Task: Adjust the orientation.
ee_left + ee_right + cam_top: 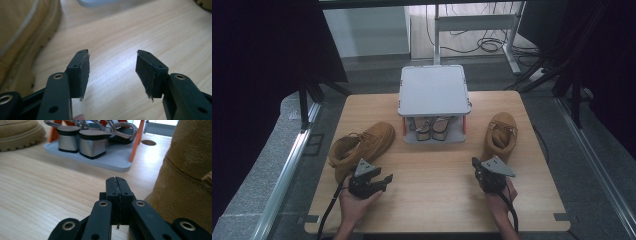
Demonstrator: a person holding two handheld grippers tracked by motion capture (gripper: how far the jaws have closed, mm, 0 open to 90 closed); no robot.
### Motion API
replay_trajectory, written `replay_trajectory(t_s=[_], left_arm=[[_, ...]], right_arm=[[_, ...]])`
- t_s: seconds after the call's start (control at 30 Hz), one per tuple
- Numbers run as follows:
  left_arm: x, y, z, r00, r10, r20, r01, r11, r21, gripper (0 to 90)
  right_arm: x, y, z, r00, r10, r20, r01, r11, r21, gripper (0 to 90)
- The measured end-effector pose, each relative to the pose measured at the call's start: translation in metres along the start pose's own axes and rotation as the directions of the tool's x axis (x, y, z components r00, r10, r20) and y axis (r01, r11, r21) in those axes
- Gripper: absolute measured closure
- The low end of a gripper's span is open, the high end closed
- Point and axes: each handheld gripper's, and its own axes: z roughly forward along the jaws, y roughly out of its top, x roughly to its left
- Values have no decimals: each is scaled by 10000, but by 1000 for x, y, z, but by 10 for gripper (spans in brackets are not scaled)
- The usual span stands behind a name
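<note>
Wooden table (437,170) carries all items, with grey floor and dark curtains around it. Left gripper (112,71): jaws stand apart with nothing between the pads (83,72); bare wood shows through the gap. Just to its left lies the left boot (360,147), on its side; in the left gripper view its sole and upper are blurred and cut off at the frame edge. Right gripper (116,195): jaws pressed together, empty. Just to its right stands the right boot (500,136), upright, toe pointing far; in the right gripper view its top is cut off. Far centre stands a grey shoe rack (434,90). Sandals (431,127) sit on its lower shelf, partly hidden under the top shelf.
</note>
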Motion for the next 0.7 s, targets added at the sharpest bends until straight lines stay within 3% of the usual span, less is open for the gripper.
replay_trajectory(t_s=[0.23,0.33,0.7], left_arm=[[1,-1,0,10000,-36,-29,36,10000,-1,448],[1,-1,1,10000,11,-12,-11,10000,72,447],[7,-2,-1,9999,-112,-120,113,9999,50,437]], right_arm=[[-10,-7,5,9967,109,807,-148,9988,469,900],[-14,-9,4,9975,388,599,-415,9982,444,900],[-17,-11,-4,9976,435,537,-457,9981,422,900]])
